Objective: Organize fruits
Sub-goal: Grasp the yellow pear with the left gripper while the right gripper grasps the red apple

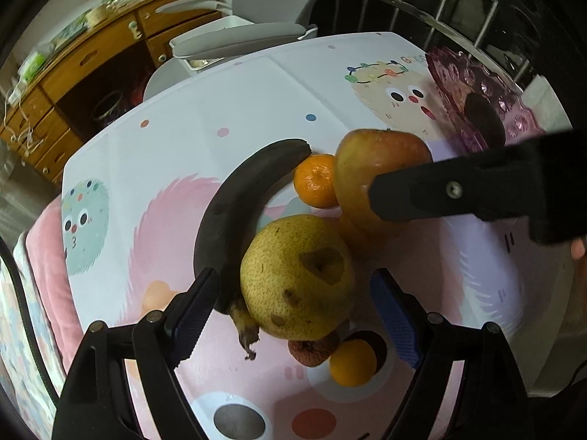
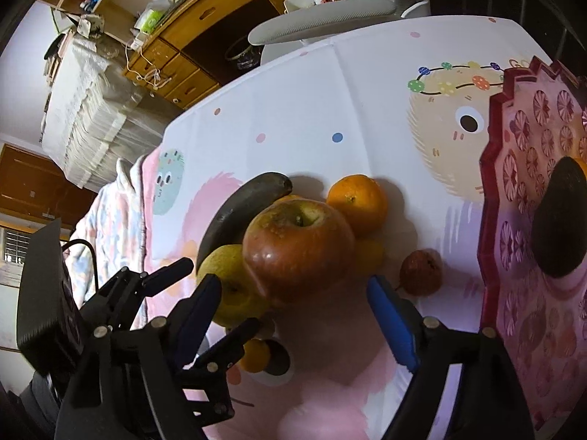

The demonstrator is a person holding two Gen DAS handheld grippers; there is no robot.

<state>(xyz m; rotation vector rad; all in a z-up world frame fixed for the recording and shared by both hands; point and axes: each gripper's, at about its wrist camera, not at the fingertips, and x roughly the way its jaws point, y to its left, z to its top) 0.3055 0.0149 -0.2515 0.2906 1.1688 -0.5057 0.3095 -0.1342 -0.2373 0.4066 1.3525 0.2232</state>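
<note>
A yellow pear (image 1: pixel 297 278) lies between the open jaws of my left gripper (image 1: pixel 293 304), untouched. A blackened banana (image 1: pixel 234 216) curves along its left. A red apple (image 2: pixel 297 249) sits between the open jaws of my right gripper (image 2: pixel 293 304); the apple also shows in the left wrist view (image 1: pixel 370 179), with a right finger (image 1: pixel 440 194) over it. Mandarins (image 1: pixel 317 179) (image 1: pixel 352 363) (image 2: pixel 357 203) and a small shrivelled red fruit (image 2: pixel 422 273) lie around. A pink tray (image 2: pixel 528 227) at the right holds a dark avocado (image 2: pixel 559 220).
The fruit lies on a table with a cartoon-print cloth (image 2: pixel 312 110). A grey chair (image 2: pixel 323 22) and wooden drawers (image 2: pixel 205 25) stand beyond the far edge. A pink blanket (image 1: pixel 47 256) hangs at the left. A metal railing (image 1: pixel 440 3) runs behind the tray.
</note>
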